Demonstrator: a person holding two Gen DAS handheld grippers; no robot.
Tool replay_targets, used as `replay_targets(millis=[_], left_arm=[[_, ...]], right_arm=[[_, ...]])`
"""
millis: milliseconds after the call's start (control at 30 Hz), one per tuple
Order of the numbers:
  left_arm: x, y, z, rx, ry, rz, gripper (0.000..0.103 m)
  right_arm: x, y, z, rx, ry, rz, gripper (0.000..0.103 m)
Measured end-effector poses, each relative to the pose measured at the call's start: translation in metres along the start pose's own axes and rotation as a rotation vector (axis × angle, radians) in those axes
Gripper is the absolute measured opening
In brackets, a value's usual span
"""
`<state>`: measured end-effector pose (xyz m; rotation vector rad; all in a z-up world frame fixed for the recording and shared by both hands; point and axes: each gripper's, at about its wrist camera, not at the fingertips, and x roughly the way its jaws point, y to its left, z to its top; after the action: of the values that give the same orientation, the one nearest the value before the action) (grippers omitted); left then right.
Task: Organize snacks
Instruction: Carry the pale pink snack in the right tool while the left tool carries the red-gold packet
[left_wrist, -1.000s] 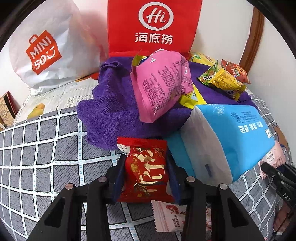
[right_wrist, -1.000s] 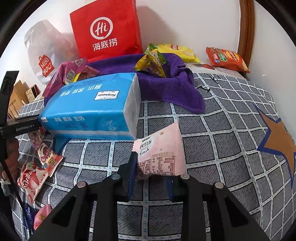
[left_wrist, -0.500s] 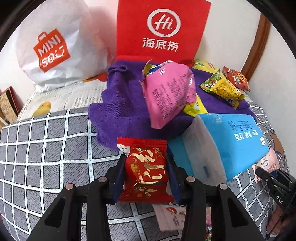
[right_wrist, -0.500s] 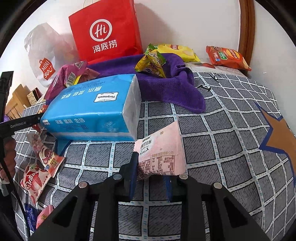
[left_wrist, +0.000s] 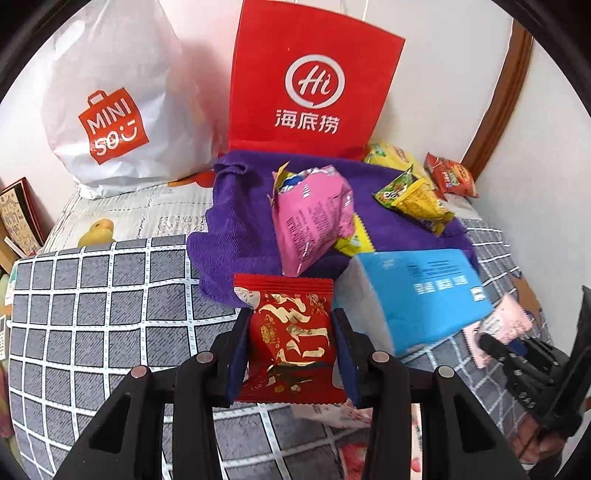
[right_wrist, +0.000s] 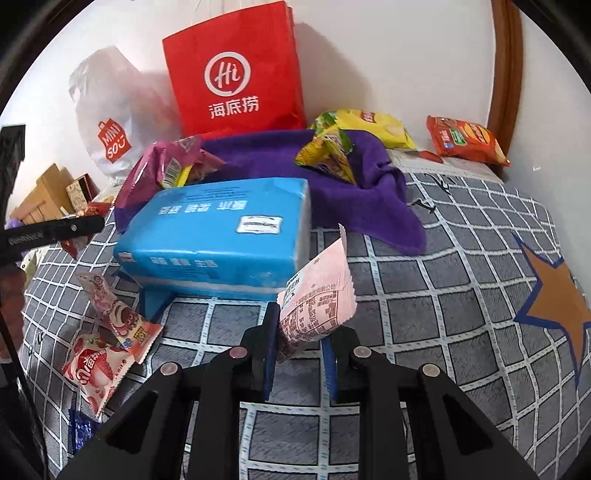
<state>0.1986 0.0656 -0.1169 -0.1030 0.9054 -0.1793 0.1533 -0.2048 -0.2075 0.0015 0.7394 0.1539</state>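
Note:
My left gripper (left_wrist: 291, 325) is shut on a red snack packet with gold characters (left_wrist: 291, 343) and holds it above the checked bedcover (left_wrist: 92, 295). In the right wrist view my right gripper (right_wrist: 299, 328) grips a pale pink snack packet (right_wrist: 317, 295) by its near end. Its jaws are closing tight on the packet, whose far end tilts up off the cover. The same pink packet (left_wrist: 506, 325) shows at the right of the left wrist view. A blue tissue pack (right_wrist: 221, 236) lies just beyond both grippers.
A purple towel (left_wrist: 243, 221) carries a big pink bag (left_wrist: 310, 221) and yellow-green packets (left_wrist: 413, 199). A red paper bag (left_wrist: 314, 85) and a white shopping bag (left_wrist: 110, 110) stand against the wall. Strawberry packets (right_wrist: 96, 369) lie left; chip bags (right_wrist: 465, 140) far right.
The left gripper has risen with the red packet. The right gripper's jaws have drawn tighter on the pink packet, and its far end has tipped up off the cover.

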Motion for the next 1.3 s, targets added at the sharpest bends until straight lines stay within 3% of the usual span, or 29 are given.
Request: replay_targets(millis=[267, 633, 900, 1300], left_arm=[[-0.026, -0.013, 0.005, 0.008, -0.026, -0.013, 0.04], [-0.054, -0.034, 0.043, 0.023, -0.075, -0.038, 0.04], [-0.057, -0.036, 0.084, 0.028, -0.108, 0.008, 0.04], [-0.032, -0.035, 0.14, 0.024, -0.112, 0.021, 0.04]], right_arm=[[-0.021, 0.009, 0.01, 0.01, -0.015, 0.019, 0.021], [-0.057, 0.027, 0.092, -0.034, -0.128, 0.011, 0.021], [-0.053, 0.036, 0.151, -0.061, -0.17, -0.004, 0.021], [-0.023, 0.042, 0.217, -0.054, -0.191, 0.05, 0.022]])
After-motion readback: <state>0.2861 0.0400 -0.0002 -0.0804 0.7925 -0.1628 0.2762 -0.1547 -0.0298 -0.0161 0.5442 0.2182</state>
